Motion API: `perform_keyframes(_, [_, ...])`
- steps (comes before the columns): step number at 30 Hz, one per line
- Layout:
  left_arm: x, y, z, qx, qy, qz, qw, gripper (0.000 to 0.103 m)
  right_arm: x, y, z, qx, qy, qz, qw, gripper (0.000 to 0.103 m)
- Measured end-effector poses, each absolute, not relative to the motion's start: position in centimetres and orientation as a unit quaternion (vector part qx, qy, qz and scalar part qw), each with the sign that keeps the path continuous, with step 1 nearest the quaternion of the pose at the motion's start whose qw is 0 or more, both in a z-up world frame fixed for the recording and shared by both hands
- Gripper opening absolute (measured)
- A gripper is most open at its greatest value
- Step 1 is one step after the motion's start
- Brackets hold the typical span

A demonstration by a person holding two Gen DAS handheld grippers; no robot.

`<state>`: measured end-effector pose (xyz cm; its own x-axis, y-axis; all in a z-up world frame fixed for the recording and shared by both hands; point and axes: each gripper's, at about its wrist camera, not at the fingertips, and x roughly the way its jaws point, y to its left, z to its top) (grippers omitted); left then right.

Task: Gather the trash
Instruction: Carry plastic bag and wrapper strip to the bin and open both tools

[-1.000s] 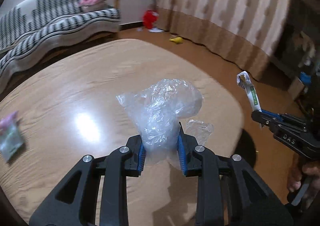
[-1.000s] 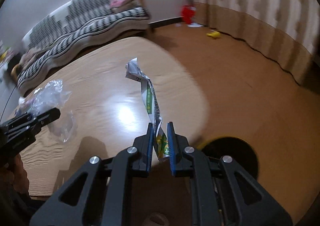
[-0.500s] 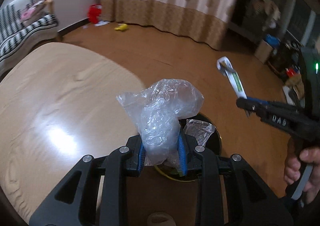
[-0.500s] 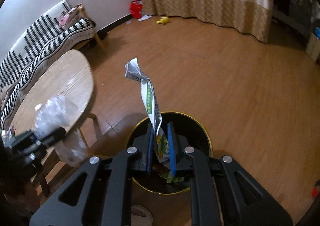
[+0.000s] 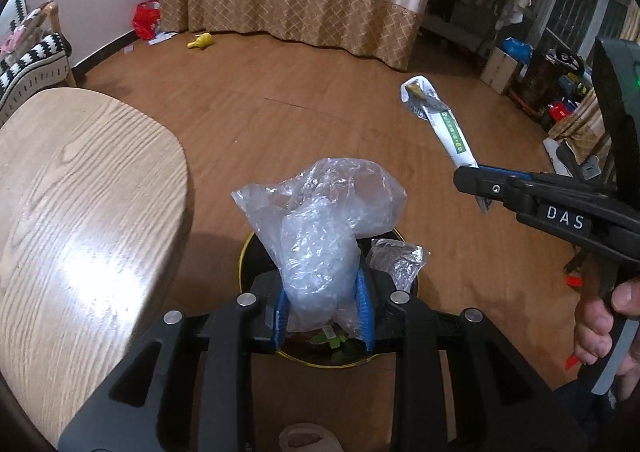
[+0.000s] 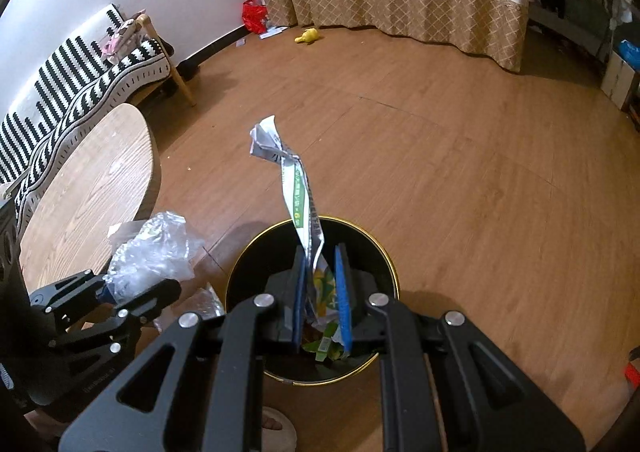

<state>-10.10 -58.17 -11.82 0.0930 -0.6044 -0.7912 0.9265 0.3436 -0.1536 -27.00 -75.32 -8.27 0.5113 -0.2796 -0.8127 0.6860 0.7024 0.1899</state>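
Wooden flooring is lying open all around the black bin (image 6: 360, 236), with the round table (image 5: 80, 192) edge just left of it. Both grippers are hanging over the bin's mouth now, where a second ago they were over the tabletop. The left gripper (image 5: 323, 304) is pinching a crumpled clear plastic bag (image 5: 320, 220); the right gripper (image 6: 322, 292), nearly closed, is clamping a twisted white-and-green wrapper (image 6: 298, 188). Gripper bodies are hiding the bin's near rim, and its contents are hard to make out.

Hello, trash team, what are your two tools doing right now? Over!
Left tool shut on crumpled clear plastic bag. Right tool shut on twisted white-and-green wrapper. Both above round black gold-rimmed bin. Nothing blocking.
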Motion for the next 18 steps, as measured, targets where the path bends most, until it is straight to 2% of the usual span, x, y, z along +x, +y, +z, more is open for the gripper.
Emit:
perform_keyframes(2, [-10.4, -58.5, -12.0, 0.198, 0.408, -0.540, 0.709, 0.030, -27.0, -75.3, -8.3, 0.254, 0.400, -0.289, 0.832, 0.014])
perform_keyframes(3, [-10.4, -58.6, -12.1, 0.200, 0.410, -0.541, 0.706, 0.040, -26.8, -75.0, -8.3, 0.253, 0.400, -0.290, 0.832, 0.014])
perform_keyframes(4, [-10.2, -58.8, -12.0, 0.200, 0.410, -0.543, 0.705, 0.055, -26.8, -75.0, -8.3, 0.253, 0.400, -0.290, 0.832, 0.014])
perform_keyframes(6, [-10.5, -58.9, -11.8, 0.201, 0.403, -0.546, 0.707, 0.067, -26.8, -75.1, -8.3, 0.255, 0.401, -0.289, 0.831, 0.014])
perform_keyframes(18, [-10.3, -57.9, -10.6, 0.189, 0.393, -0.546, 0.716, 0.075, -25.6, -74.1, -8.4, 0.253, 0.410, -0.279, 0.830, 0.014])
